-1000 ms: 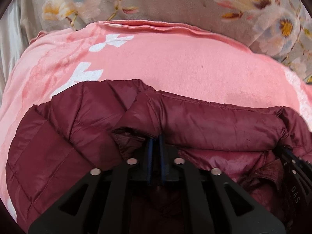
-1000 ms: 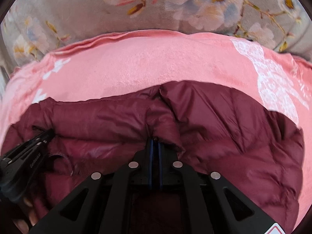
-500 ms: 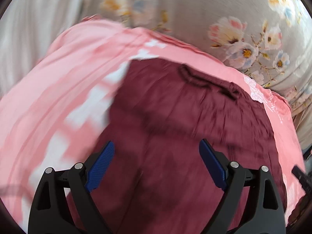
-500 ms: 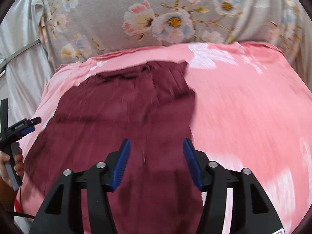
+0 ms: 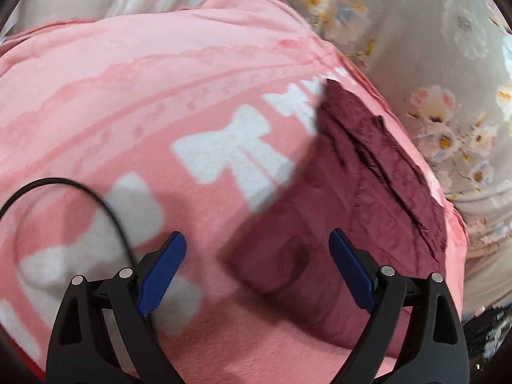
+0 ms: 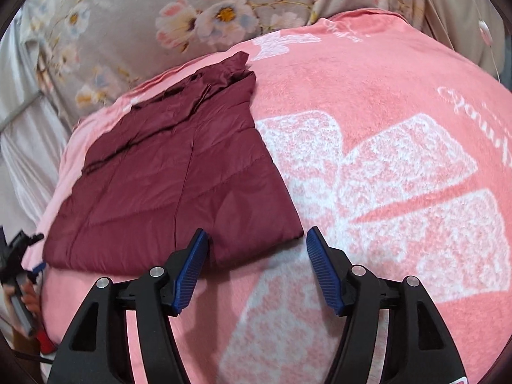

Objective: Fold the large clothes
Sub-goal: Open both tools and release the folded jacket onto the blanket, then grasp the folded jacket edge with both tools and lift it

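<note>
The left gripper (image 5: 257, 272) has its blue-padded fingers (image 5: 161, 272) spread wide with nothing clamped; they hang above the near left corner of the jacket (image 5: 361, 198), and only that corner and pink blanket show between them. The right gripper (image 6: 256, 272) has just been opening, and its fingers (image 6: 190, 275) now stand apart and empty over the jacket's near right corner and the blanket (image 6: 368, 73) beside it.

The dark red padded jacket lies folded into a flat, roughly rectangular block on the pink blanket, its quilted seams running across it and a bunched, wrinkled edge at the far end. In the right wrist view it sits left of centre, free of both grippers. The blanket carries white bow shapes (image 5: 233, 150) and a large white lacy pattern. A black cable (image 5: 96, 201) curves over the blanket near the left gripper. Beyond the blanket is a grey cloth with flowers (image 6: 179, 9). At the left edge of the right wrist view a hand (image 6: 30, 300) holds the handle of the other gripper.
</note>
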Demonstrator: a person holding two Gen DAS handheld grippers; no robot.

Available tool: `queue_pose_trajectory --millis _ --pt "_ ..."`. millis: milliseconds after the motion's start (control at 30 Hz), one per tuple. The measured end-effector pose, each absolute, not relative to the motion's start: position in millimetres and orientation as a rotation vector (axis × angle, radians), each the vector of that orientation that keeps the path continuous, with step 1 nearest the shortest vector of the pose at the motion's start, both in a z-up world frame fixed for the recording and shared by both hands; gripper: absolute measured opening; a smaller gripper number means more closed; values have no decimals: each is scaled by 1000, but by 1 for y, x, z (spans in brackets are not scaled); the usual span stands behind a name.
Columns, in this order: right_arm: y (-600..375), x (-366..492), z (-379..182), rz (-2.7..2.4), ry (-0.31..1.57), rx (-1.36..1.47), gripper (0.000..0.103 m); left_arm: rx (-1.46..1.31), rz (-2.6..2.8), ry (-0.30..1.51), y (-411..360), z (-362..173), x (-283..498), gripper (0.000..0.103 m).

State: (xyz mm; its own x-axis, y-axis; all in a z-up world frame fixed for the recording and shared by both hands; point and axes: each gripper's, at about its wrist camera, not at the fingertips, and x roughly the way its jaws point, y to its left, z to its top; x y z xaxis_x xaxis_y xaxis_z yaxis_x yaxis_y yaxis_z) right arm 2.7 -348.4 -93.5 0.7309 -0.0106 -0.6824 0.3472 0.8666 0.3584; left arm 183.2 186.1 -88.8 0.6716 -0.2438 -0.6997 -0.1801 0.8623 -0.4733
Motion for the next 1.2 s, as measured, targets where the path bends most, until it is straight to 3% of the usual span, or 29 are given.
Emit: queue_pose_trajectory --millis 33,67,133,200,267,367,733,1033,1200 --pt "-348 6 -94 -201 727 511 64 -550 -51 849 183 -89 184 84" --pt "-348 8 -94 -202 727 518 63 -554 -79 858 178 -90 186 74" --pt "-347 11 -94 -194 726 538 50 -544 -94 880 171 -92 188 61" --pt "-345 13 -95 -175 723 562 28 -524 -101 886 165 -91 187 45" --pt "-342 12 -91 -166 709 557 14 -519 -125 898 161 -89 186 27" --pt "-336 7 -80 -150 676 525 6 -504 -147 877 160 -79 180 11" --pt "-318 -72 -11 -90 492 365 4 -532 -296 719 164 -1 109 4" --pt "-316 -185 55 -27 255 312 3 -589 -358 522 199 70 -4 4" --pt "-316 -186 86 10 165 328 3 -566 -374 421 197 104 -29 4"
